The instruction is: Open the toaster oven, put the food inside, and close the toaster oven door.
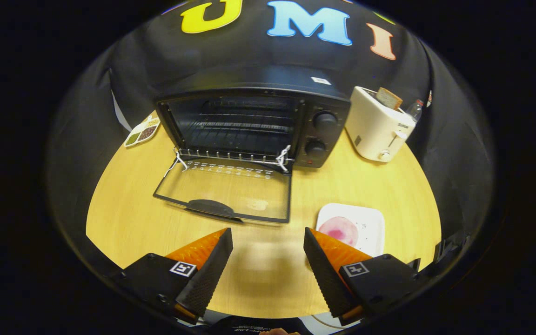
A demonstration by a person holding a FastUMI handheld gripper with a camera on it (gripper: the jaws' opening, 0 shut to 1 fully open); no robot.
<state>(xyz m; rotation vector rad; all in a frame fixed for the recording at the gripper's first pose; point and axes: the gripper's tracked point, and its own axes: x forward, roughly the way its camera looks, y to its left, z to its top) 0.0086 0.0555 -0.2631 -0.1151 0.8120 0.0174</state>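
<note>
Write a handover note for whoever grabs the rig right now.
Gripper: open, empty, over bare table short of the oven door.
Toaster oven: door folded flat on the table, rack inside bare.
Food: pink round piece on the white plate, just beyond the right finger.
Done: door opened.
Left: pick up the food, set it on the rack, shut the door.
</note>
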